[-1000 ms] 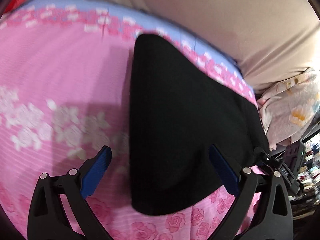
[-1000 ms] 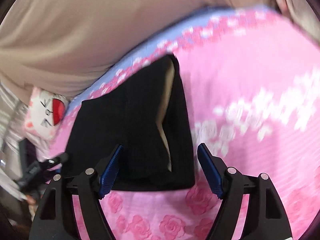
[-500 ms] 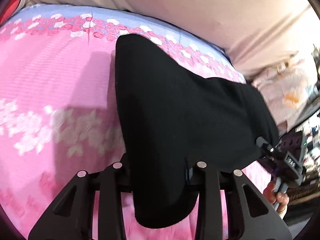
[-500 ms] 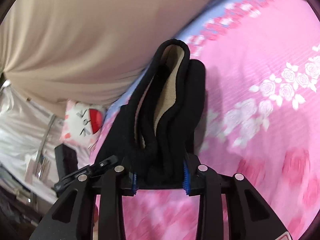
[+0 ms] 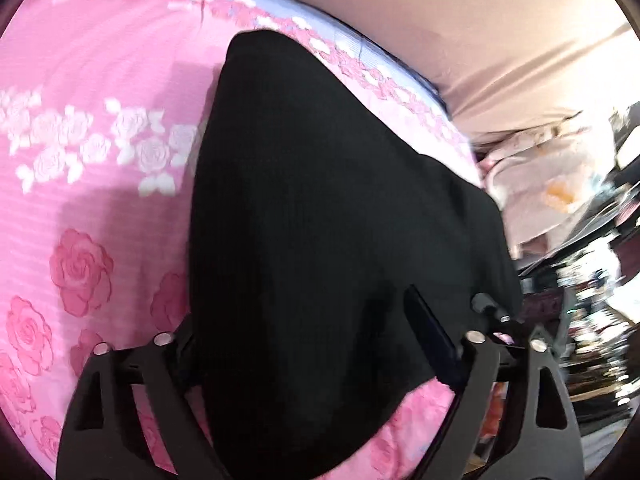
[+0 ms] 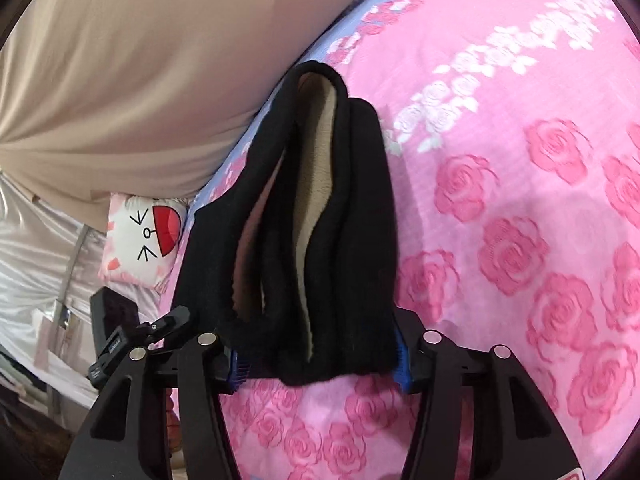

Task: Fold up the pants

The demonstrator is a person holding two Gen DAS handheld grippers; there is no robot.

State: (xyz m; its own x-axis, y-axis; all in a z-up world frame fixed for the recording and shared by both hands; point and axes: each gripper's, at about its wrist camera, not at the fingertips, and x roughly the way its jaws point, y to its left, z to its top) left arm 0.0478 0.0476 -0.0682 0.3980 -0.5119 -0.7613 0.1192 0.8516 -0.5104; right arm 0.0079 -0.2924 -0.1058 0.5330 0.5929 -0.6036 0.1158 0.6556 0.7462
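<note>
Both claws hold one end of the folded black pants (image 5: pixel 320 208), which lie on the bed (image 5: pixel 100 92) near its far edge and reach back toward the near one. The right claw (image 6: pixel 320 360) is clamped on the thick stack of layers. The left claw (image 5: pixel 316 352) has just been widening; its right pad stands clear of the cloth, its left is hidden, so the grip looks loose at best. If that side slips, the bundle could sag and the layers splay, spoiling the fold. The bed's pink rose sheet is soft. A beige quilt (image 6: pixel 140 60) lies along the far edge, a cartoon pillow (image 6: pixel 144 236) beyond it.
</note>
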